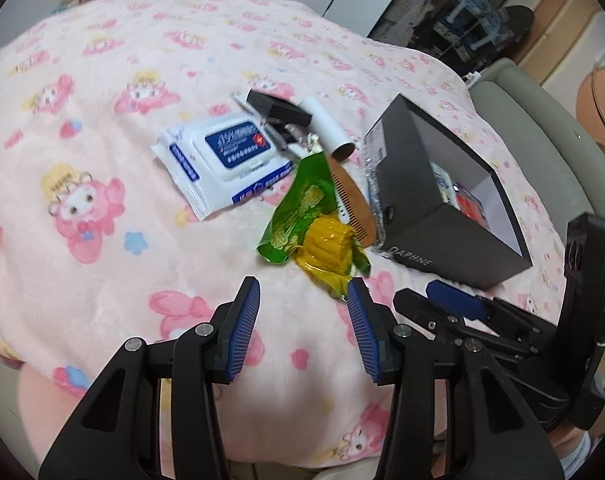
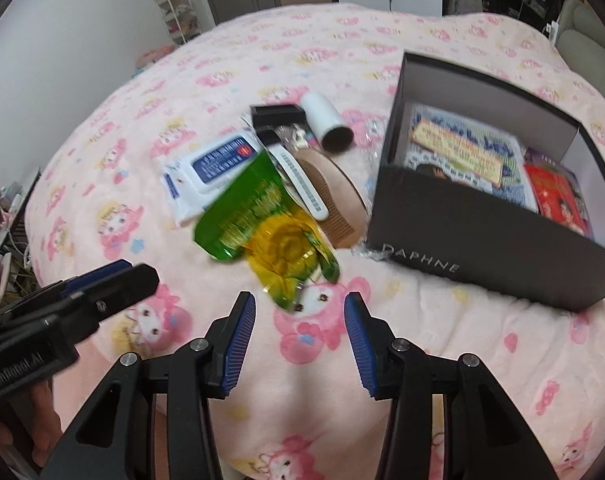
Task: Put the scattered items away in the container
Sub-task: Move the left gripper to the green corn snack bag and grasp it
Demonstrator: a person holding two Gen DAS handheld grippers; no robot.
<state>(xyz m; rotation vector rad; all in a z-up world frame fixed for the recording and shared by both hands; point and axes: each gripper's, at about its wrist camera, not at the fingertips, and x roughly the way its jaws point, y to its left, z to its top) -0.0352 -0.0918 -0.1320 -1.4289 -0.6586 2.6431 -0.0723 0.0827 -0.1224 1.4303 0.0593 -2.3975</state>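
Two open, empty grippers near the snack bag [image 1: 306,224].
Its slippery wrapper could slide out before reaching the box [image 1: 442,232].

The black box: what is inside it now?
The box holds printed packets: a blue-patterned one and a red one. Whatever lies beneath them or behind the near wall is hidden.

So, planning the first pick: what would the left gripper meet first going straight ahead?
Probably the green and yellow snack packet, just ahead of the open left gripper; depth is uncertain.
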